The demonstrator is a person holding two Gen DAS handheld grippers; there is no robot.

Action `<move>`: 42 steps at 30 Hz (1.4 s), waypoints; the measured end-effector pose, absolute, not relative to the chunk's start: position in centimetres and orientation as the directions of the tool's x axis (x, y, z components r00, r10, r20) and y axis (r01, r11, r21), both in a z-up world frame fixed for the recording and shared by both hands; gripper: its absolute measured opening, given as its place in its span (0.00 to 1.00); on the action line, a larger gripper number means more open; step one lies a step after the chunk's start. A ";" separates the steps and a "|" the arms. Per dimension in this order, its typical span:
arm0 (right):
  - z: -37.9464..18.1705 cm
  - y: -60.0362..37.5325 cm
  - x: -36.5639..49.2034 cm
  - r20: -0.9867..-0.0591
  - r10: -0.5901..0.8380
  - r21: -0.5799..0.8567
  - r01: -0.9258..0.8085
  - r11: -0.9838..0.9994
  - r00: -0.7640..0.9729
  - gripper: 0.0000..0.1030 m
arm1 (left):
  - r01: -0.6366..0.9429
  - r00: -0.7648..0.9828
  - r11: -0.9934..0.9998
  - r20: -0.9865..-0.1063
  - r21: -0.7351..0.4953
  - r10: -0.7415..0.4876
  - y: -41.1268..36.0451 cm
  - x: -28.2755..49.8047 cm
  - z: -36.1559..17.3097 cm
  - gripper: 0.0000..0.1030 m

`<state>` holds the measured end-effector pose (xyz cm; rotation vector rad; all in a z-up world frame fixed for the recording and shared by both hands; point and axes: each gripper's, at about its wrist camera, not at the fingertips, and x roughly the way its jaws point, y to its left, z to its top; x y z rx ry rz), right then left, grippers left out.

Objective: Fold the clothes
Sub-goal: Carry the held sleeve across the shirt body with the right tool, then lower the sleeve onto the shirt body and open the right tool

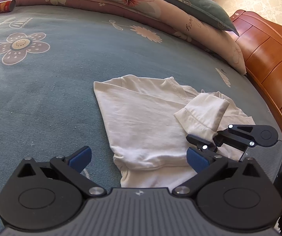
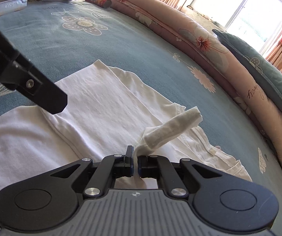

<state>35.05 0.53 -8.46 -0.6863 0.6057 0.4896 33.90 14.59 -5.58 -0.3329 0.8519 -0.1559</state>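
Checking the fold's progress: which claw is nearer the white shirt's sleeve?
Right. The right claw is shut on the sleeve; the left claw hangs open over the shirt's body, beside it.

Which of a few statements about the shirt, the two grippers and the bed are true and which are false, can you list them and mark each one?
1. The right gripper is shut on a sleeve of the white shirt. True.
2. The left gripper is clamped on the shirt's hem. False: its jaws stand open above the shirt, holding nothing.
3. The shirt lies on a blue bedsheet printed with flowers. True.
4. A snack can stands upright on the shirt. False: it lies on its side at the far end of the bed, away from the shirt.
5. A dark green pillow rests on the folded pink quilt. True.
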 end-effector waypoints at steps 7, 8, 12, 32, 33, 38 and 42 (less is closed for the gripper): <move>-8.5 0.9 35.2 -0.646 0.206 -0.444 -0.582 0.681 0.735 0.05 | 0.004 0.652 0.938 -0.710 -0.348 -0.266 14.5 33.8 -5.5 0.99; -8.4 0.9 35.2 -0.638 0.201 -0.451 -0.573 0.684 0.743 0.05 | 0.003 0.653 0.938 -0.710 -0.348 -0.265 14.5 33.8 -5.5 0.99; -8.3 1.1 35.1 -0.623 0.205 -0.454 -0.562 0.692 0.755 0.20 | -0.004 0.654 0.939 -0.711 -0.345 -0.258 14.7 33.8 -5.5 0.99; -6.1 -0.2 32.1 -0.632 0.313 -0.383 -0.637 0.669 0.709 0.48 | -0.015 0.690 0.914 -0.666 -0.405 -0.284 16.2 33.3 -4.5 0.99; -5.6 -1.1 31.8 -0.636 0.306 -0.380 -0.632 0.675 0.709 0.48 | -0.008 0.690 0.911 -0.662 -0.412 -0.293 16.1 33.4 -4.6 0.99; -3.4 -7.5 30.5 -0.648 0.245 -0.341 -0.563 0.753 0.721 0.48 | 0.029 0.688 0.909 -0.651 -0.416 -0.319 15.0 33.4 -4.9 0.98; -2.9 -13.8 28.9 -0.648 0.171 -0.280 -0.441 0.853 0.743 0.54 | 0.052 0.670 0.917 -0.667 -0.394 -0.325 13.5 33.8 -5.8 0.90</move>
